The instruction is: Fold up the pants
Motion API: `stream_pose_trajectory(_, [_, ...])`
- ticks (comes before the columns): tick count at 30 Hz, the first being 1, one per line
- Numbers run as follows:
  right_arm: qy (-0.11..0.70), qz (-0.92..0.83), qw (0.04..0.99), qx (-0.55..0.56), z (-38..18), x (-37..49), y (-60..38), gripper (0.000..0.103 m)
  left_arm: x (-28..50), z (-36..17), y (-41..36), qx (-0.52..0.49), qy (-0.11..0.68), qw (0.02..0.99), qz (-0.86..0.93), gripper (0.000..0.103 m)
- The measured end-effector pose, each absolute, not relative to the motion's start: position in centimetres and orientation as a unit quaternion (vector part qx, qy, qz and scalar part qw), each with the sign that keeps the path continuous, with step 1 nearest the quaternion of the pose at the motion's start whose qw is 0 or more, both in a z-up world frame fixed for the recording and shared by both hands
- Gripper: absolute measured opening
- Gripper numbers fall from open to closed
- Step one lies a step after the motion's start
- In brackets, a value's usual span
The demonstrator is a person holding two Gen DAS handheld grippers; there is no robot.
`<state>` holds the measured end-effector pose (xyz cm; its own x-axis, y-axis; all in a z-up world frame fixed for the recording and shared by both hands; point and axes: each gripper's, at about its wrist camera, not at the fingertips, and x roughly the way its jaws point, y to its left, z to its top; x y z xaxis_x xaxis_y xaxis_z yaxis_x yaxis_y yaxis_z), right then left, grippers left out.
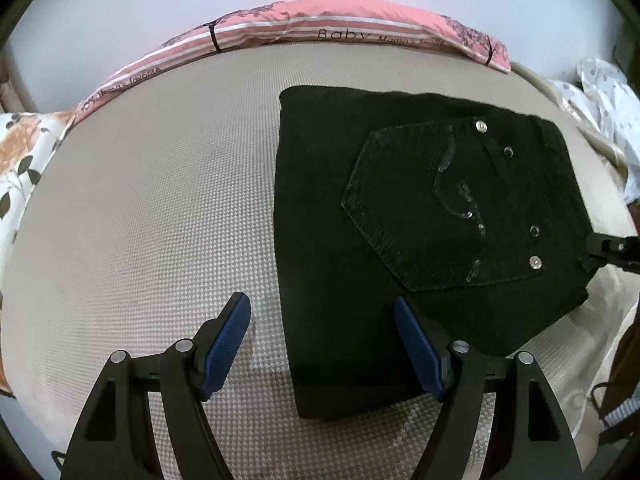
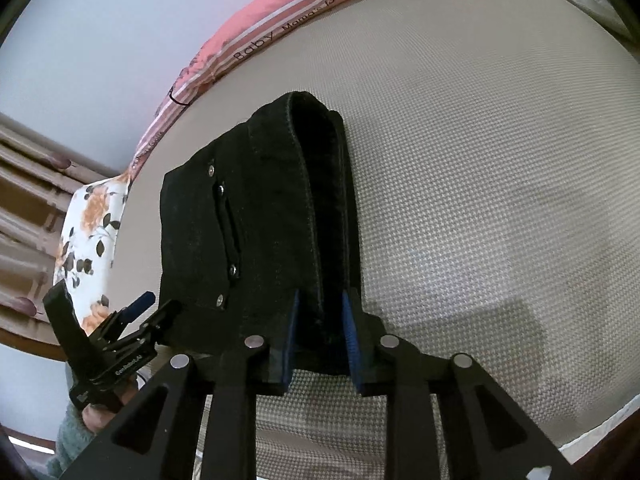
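Note:
Black pants lie folded into a compact stack on the beige mattress, back pocket with rivets facing up. My left gripper is open and empty, hovering over the stack's near left edge. In the right wrist view the pants show their thick folded edge. My right gripper is shut on that folded edge, blue pads pressing both sides. The right gripper also shows at the right edge of the left wrist view, and the left gripper shows at lower left of the right wrist view.
A pink striped pillow lies along the mattress's far edge. A floral pillow sits at the left. White patterned cloth is bunched at the right edge. A wooden headboard stands beyond the floral pillow.

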<state>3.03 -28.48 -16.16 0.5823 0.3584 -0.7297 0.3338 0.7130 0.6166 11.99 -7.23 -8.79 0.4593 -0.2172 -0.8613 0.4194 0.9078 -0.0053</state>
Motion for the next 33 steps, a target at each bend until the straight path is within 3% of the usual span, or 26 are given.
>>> stream_pose_trajectory(7, [0.461, 0.003, 0.810, 0.363, -15.3, 3.2, -28.5, 0.044, 12.2, -6.9, -5.7, 0.043, 0.472, 0.852, -0.224, 0.075])
stream_pose_trajectory(14, [0.444, 0.020, 0.824, 0.351, -14.4, 4.2, -29.3, 0.054, 14.4, -7.2, -3.5, -0.037, 0.503, 0.832, -0.233, 0.075])
stream_pose_trajectory(33, [0.453, 0.092, 0.780, 0.421, -19.1, 7.1, -31.8, 0.058, 19.2, -11.1, -2.6, -0.168, 0.586, 0.742, -0.279, 0.075])
